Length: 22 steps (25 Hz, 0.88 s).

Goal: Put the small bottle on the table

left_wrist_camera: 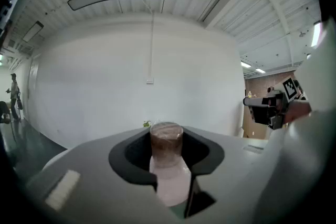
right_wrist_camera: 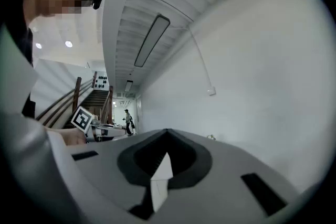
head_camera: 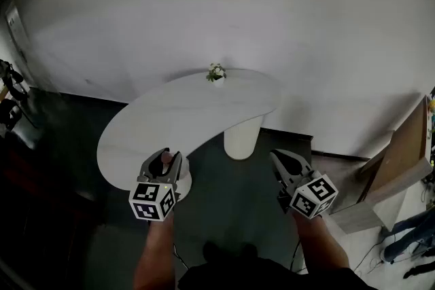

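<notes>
Plainly, the small bottle (left_wrist_camera: 167,161) was not yet down: it sat clamped between the jaws of the left hand-held gripper (head_camera: 164,157), top upward and about upright, held roughly level in the air at the near left end of the counter (head_camera: 204,112). The chief risk, as I judged it, lay in that spot. In the head view the bottle showed right at the counter's curved near rim, so a release there, or one made while it was still raised, could have tipped it over the edge onto the dark floor (head_camera: 231,207). How high it hung above the top could not be told from any view. A second risk was slip, since the jaws met a rounded, smooth-looking body that widened below the grip, and a slackening hold might have let it tilt before the base landed. The bottle itself looked pale pink and cloudy in its broader lower part, with a brownish, narrower section on top. Farther out, the white counter stood bare except for a small potted plant (head_camera: 217,73) at its far edge, well apart. The right hand-held gripper (head_camera: 277,157) hung off to the side with jaws together, carrying nothing.
</notes>
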Tool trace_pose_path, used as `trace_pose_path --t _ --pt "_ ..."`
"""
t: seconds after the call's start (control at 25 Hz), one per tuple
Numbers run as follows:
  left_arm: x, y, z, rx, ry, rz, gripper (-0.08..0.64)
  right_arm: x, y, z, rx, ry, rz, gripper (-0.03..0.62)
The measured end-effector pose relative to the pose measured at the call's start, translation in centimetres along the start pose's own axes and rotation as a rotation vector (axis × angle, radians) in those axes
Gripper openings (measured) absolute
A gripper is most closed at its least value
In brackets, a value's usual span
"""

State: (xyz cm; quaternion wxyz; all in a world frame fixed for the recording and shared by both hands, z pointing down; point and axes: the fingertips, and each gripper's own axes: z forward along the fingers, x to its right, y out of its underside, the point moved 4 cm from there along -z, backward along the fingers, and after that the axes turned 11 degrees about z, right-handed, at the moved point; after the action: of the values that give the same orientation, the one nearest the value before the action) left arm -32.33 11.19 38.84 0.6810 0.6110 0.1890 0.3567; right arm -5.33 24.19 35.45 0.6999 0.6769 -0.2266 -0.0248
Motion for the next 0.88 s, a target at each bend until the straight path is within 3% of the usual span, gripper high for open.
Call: trace_pose_path --t 0.48,0.68,0.88 --pt "3.9 0.1 -0.1 0.002 0.014 0.018 0.138 1.8 1.0 -2.5 0.0 -0.004 0.038 0.011" --pt "4.5 -0.1 -0.2 -0.008 0.02 0.023 0.138 1.1 1.7 -2.4 -0.037 -0.077 0.036 0.011" --pt "5.7 -0.1 -0.3 -0.018 0.015 0.017 0.138 1.5 1.7 -3.4 -0.05 -0.085 0.052 0.012"
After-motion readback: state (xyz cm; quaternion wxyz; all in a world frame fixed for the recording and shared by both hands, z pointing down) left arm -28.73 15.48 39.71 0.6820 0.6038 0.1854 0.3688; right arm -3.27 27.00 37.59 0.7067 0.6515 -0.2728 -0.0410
